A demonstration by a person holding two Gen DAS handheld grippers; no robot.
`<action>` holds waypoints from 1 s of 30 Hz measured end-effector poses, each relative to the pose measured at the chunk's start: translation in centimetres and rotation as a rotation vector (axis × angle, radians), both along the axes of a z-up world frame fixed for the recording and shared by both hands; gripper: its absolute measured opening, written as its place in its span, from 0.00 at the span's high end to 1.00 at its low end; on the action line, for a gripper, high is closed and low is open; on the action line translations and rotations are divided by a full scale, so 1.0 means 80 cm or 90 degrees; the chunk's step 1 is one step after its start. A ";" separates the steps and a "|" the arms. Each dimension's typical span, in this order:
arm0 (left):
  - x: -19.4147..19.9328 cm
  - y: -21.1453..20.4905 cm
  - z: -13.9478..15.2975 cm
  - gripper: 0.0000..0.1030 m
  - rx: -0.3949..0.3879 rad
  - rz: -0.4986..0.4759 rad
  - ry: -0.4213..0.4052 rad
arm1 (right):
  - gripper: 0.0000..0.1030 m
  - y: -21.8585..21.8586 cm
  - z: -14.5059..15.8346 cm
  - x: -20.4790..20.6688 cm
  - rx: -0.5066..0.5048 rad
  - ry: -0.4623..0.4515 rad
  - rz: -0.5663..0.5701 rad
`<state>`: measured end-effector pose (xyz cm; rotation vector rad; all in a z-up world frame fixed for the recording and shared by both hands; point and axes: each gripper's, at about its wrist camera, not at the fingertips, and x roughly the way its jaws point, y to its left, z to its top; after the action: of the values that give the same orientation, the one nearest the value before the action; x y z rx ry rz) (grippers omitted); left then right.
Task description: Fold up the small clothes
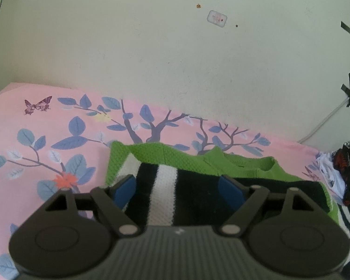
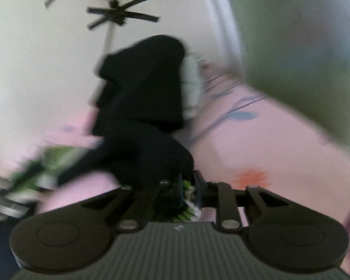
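With the left gripper (image 1: pixel 177 186) spread open over the striped top (image 1: pixel 165 186) on the pink sheet (image 1: pixel 35 140), the right gripper (image 2: pixel 189 196), pinching its hem, could drag the top askew.

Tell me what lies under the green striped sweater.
The green striped sweater rests on a pink floral bedsheet. Whatever lies beneath its middle is covered.
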<state>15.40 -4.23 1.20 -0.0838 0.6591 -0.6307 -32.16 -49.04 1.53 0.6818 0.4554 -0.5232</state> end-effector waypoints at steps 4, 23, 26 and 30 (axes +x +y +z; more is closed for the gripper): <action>-0.003 0.019 0.008 0.21 -0.070 -0.001 -0.010 | 0.91 0.011 0.065 0.014 0.063 -0.157 0.076; 0.038 0.113 0.025 0.21 -0.255 0.058 0.050 | 0.47 0.264 0.174 0.511 0.049 -0.071 0.563; 0.043 0.105 0.019 0.21 -0.244 0.043 0.071 | 0.43 0.233 0.156 0.496 0.053 -0.095 0.519; 0.032 0.092 0.021 0.21 -0.239 0.007 0.065 | 0.33 0.152 0.133 0.426 0.000 -0.075 0.383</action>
<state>17.97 3.11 2.90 -0.4709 0.6308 -0.7369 1.93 -36.87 12.16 0.5365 0.5208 0.0846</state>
